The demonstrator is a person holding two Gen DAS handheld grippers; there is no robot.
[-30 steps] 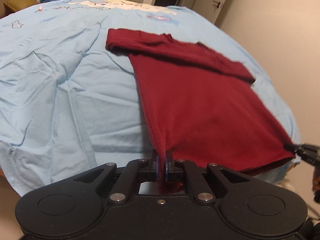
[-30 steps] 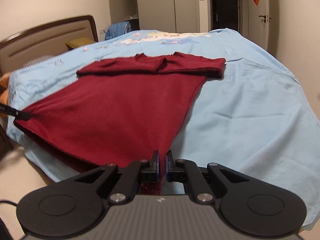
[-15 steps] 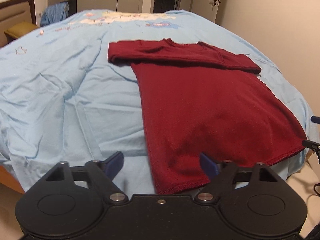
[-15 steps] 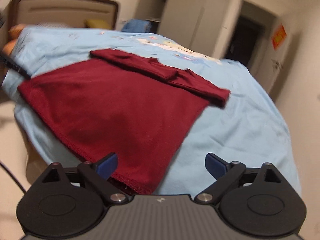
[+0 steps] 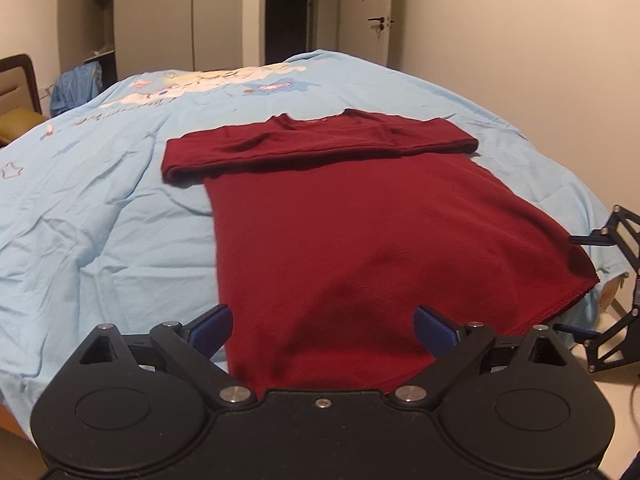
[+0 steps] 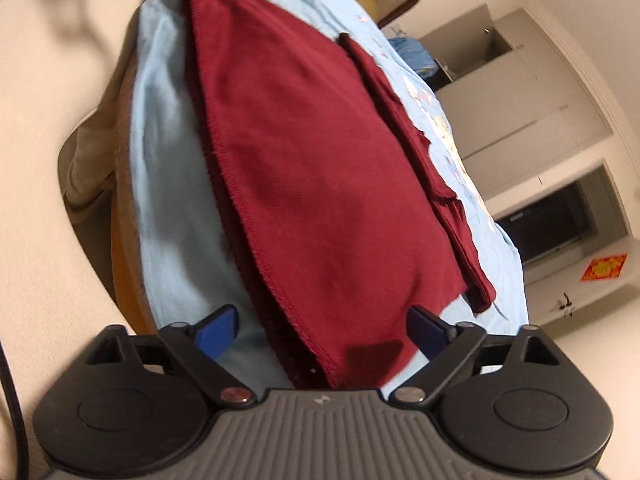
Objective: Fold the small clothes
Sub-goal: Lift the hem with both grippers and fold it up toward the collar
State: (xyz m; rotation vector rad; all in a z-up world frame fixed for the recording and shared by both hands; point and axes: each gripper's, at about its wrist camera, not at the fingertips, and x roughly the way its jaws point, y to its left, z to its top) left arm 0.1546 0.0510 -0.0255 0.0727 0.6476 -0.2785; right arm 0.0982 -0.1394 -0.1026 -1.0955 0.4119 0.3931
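A dark red T-shirt (image 5: 360, 220) lies flat on the light blue bedsheet (image 5: 100, 200), its sleeves folded across the top near the collar and its hem at the bed's near edge. My left gripper (image 5: 323, 326) is open just above the hem's left part, holding nothing. The right wrist view is rolled sideways; there the T-shirt (image 6: 320, 180) runs away from my open right gripper (image 6: 323, 330), whose blue pads (image 6: 218, 330) straddle the hem's right corner without touching it. The right gripper (image 5: 588, 284) also shows at the right edge of the left wrist view.
The bedsheet (image 6: 160, 160) hangs over the bed's wooden frame (image 6: 128, 288) above a beige floor. A wooden headboard (image 5: 16, 80) and blue clothing (image 5: 76, 88) lie far left. Wardrobes (image 5: 160, 20), a dark doorway (image 5: 292, 12) and a door (image 5: 372, 12) line the back wall.
Both grippers were shut on the hem corners a second ago and have opened, dropping the shirt flat. The left gripper moved right along the hem; the right one rolled sideways.
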